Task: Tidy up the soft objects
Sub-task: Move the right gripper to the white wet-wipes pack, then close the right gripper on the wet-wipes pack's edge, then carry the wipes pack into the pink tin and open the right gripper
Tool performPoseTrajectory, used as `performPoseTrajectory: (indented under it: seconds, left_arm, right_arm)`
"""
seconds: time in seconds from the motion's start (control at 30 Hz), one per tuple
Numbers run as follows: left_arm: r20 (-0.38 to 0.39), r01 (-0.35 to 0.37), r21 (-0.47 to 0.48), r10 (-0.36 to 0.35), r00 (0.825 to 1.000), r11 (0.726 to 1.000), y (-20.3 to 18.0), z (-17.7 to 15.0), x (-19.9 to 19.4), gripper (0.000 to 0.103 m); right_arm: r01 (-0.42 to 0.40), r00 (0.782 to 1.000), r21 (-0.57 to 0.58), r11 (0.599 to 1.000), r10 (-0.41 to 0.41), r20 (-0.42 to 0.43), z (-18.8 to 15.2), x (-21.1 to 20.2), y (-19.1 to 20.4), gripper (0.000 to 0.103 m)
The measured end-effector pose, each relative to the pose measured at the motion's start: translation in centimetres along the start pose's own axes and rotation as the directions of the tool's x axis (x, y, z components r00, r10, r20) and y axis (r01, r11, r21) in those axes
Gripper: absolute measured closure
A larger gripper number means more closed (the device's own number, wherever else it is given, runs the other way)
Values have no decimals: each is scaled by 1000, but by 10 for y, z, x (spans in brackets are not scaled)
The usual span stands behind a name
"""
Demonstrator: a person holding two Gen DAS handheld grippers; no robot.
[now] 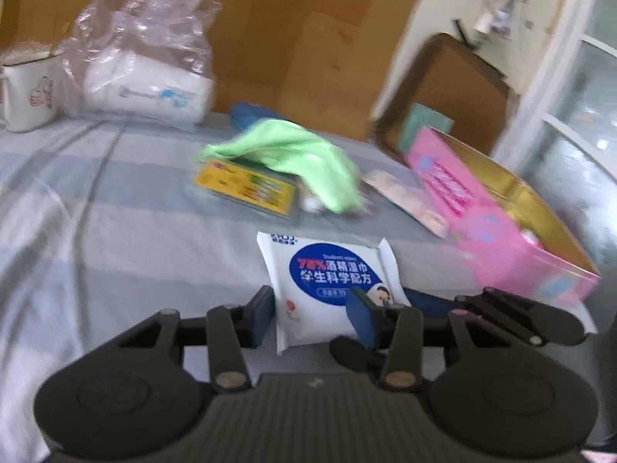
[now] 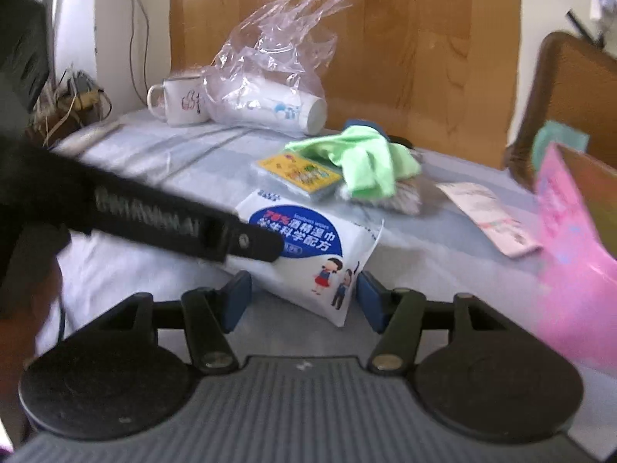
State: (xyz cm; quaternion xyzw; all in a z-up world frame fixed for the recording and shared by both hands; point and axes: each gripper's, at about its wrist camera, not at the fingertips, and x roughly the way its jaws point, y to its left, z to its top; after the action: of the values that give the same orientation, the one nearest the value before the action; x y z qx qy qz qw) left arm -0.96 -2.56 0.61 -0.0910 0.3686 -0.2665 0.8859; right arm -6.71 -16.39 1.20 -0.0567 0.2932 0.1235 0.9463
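A white mug (image 2: 181,102) stands beside a wooden headboard (image 2: 405,38).

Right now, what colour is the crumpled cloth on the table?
Light green cloth; it shows best in the right wrist view.

Bare striped tabletop (image 1: 96,200) lies open at nine o'clock. At twelve, the green cloth (image 1: 293,154) and yellow pack (image 1: 246,187) block the way; at two, the pink box (image 1: 501,223); at eleven, the plastic bag (image 1: 142,69) and mug (image 1: 27,96).
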Motion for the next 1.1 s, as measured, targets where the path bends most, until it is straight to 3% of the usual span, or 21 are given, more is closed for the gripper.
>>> performPoseTrajectory:
  seconds: [0.27, 0.43, 0.5, 0.57, 0.67, 0.7, 0.77, 0.8, 0.9, 0.97, 1.1]
  left_arm:
    - [-85, 148, 156, -136, 987, 977, -79, -35, 8, 60]
    - [-143, 214, 253, -182, 973, 944, -122, -44, 21, 51]
    - [-155, 224, 246, -189, 970, 943, -126, -40, 24, 40]
    - [-139, 213, 241, -183, 973, 947, -123, -36, 23, 38]
    - [-160, 202, 210, -171, 972, 956, -116, -32, 30, 46]
    - [-154, 205, 211, -175, 973, 956, -115, -32, 31, 54]
    - [-157, 196, 258, -159, 975, 946, -122, -36, 30, 60]
    - [-155, 190, 266, -153, 976, 945, -125, -36, 29, 60]
    - [-122, 206, 256, -180, 976, 944, -128, -22, 15, 60]
    - [-79, 234, 268, -221, 972, 935, -135, -3, 1, 60]
    - [22, 225, 366, -250, 968, 903, -171, 32, -9, 59]
  right_arm:
    - [123, 992, 61, 991, -124, 11, -54, -73, -35, 38]
    - [179, 983, 133, 975, -182, 11, -75, -101, -57, 37]
    - [189, 981, 125, 974, -194, 24, -79, -108, -60, 33]
    - [203, 977, 122, 972, -209, 40, -82, -110, -63, 30]
    - [180, 982, 129, 975, -185, 30, -86, -104, -71, 31]
    - [161, 986, 131, 978, -166, 24, -88, -100, -70, 36]
    - [136, 988, 137, 981, -145, 55, -89, -102, -67, 48]
    - [142, 987, 128, 982, -150, 58, -87, -101, -63, 49]
    - [193, 970, 68, 979, -201, 140, -81, -113, -55, 49]
    - [219, 946, 67, 973, -229, 229, -71, -128, -58, 49]
    - [270, 900, 100, 958, -288, 329, -43, -142, -88, 48]
